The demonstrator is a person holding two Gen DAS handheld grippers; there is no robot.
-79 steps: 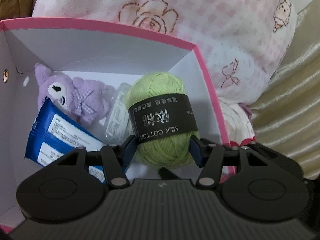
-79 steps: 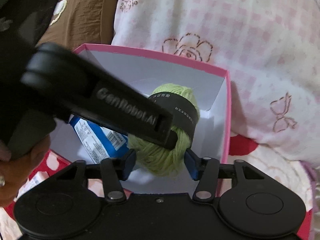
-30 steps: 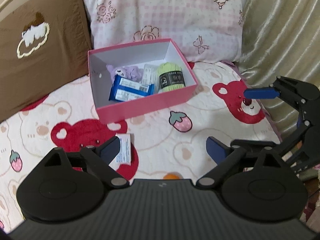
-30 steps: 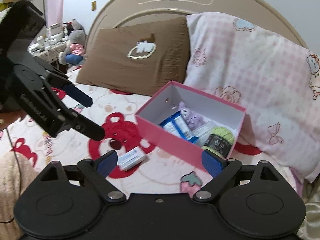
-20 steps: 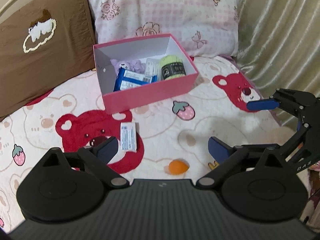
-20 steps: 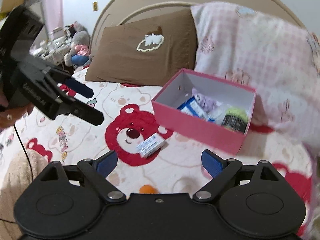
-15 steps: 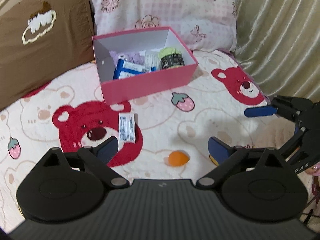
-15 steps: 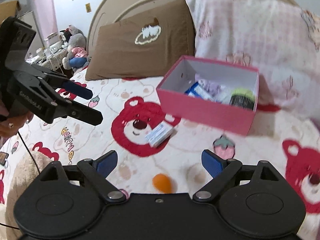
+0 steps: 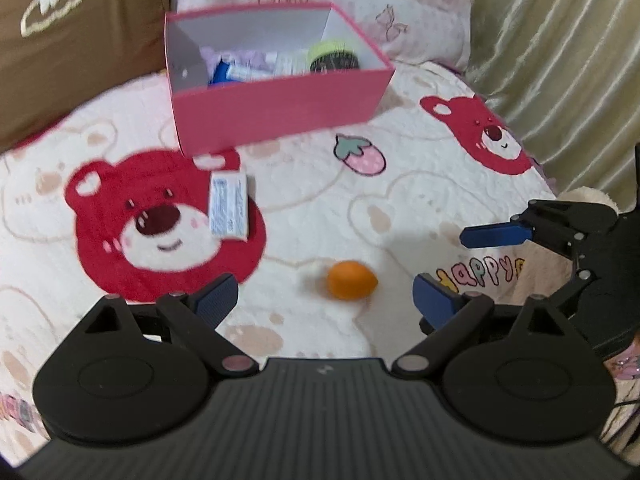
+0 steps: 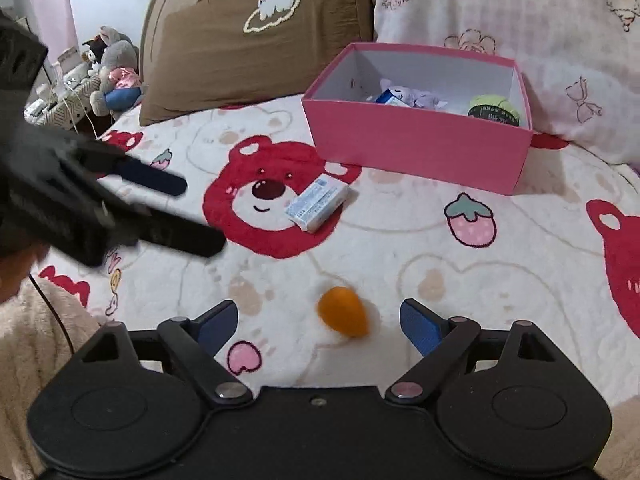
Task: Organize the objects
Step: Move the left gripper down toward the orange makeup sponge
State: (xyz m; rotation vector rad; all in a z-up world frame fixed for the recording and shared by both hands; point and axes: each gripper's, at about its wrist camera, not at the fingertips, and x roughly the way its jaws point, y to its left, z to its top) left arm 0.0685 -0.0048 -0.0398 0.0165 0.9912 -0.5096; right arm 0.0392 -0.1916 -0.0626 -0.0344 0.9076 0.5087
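A pink box (image 9: 280,112) (image 10: 416,152) stands on the bed and holds green yarn (image 9: 333,55) (image 10: 494,110), a purple plush (image 10: 412,96) and a blue packet (image 9: 224,74). A small white carton (image 9: 228,210) (image 10: 316,202) lies on the blanket before the box. An orange egg-shaped object (image 9: 352,280) (image 10: 343,317) lies nearer. My left gripper (image 9: 326,300) is open and empty, just short of the orange object. My right gripper (image 10: 318,326) is open and empty, with the orange object between its fingertips' line. Each gripper shows in the other's view (image 9: 520,236) (image 10: 160,208).
The bear-print blanket (image 9: 400,200) covers the bed. A brown pillow (image 10: 260,40) and a pink checked pillow (image 10: 520,20) lean behind the box. A beige curtain (image 9: 560,60) hangs at the right. Plush toys (image 10: 114,76) sit far left.
Both grippers let go of the green yarn in the box, opened, and drew back and down toward the orange object. The yarn stays in the box.
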